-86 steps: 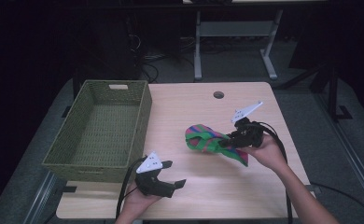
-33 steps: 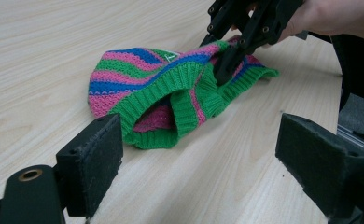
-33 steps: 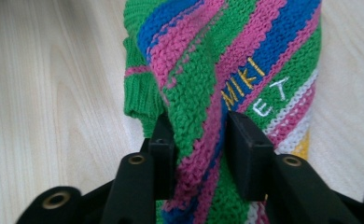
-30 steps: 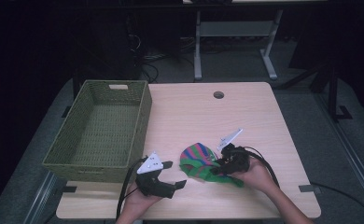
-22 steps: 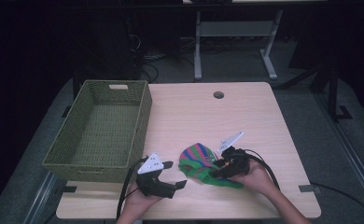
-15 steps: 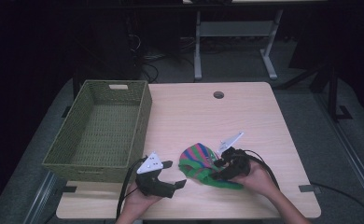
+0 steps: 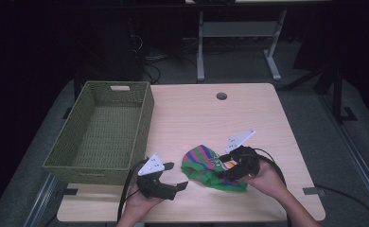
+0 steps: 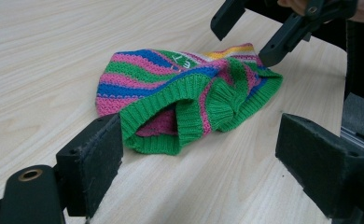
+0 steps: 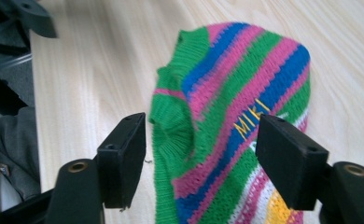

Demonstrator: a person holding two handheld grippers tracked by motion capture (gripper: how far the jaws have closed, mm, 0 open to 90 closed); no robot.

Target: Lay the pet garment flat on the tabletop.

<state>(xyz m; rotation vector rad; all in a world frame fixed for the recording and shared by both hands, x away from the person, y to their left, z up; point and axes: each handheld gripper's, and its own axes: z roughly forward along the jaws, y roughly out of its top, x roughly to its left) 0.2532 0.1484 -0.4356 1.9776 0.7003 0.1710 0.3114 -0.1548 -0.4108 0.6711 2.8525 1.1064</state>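
**Striped hat set down near worktop's front edge; right jaws apart**

The striped knitted hat lay crumpled on the worktop, to the right of the green woven basket and nearer the front edge. About three seconds before, it had been farther back and to the right; the right hand-held gripper had since drawn it forward. That gripper's jaws stood apart, straddling the hat, apparently released. The left hand-held gripper, jaws apart and holding nothing, sat between hat and basket, unmoved and facing the hat's cuff. Judgement: a handover or a two-handed tidying seemed likely next.
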